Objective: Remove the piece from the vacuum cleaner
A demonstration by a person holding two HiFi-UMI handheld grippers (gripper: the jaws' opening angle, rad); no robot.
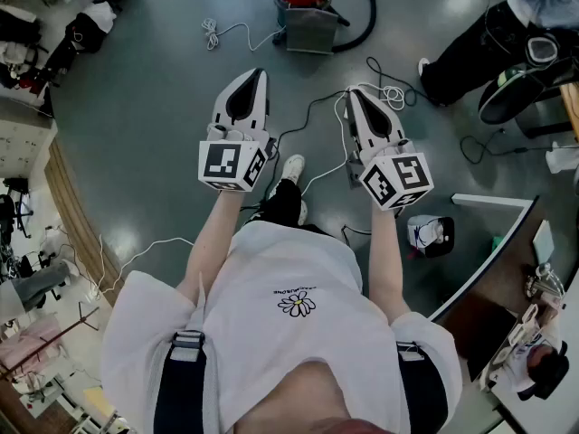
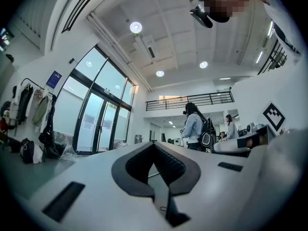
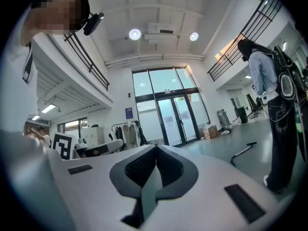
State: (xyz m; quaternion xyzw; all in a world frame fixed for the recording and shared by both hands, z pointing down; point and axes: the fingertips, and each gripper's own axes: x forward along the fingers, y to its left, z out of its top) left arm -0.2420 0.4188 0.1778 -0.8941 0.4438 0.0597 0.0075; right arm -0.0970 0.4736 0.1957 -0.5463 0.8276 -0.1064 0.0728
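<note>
The left tool [image 1: 257,74] and right tool [image 1: 352,94] are held side by side above the floor [image 1: 154,107], both pointing to the far side. In the left gripper view the left tool [image 2: 154,144] has its jaws together at the tips, with nothing between them. In the right gripper view the right tool [image 3: 155,148] is likewise closed and empty. Neither touches anything. The vacuum [image 1: 308,12], red-topped with a grey body, stands on the floor well beyond both tools. A black hose [image 1: 362,27] curves off its right side. White cables [image 1: 222,34] lie near it.
</note>
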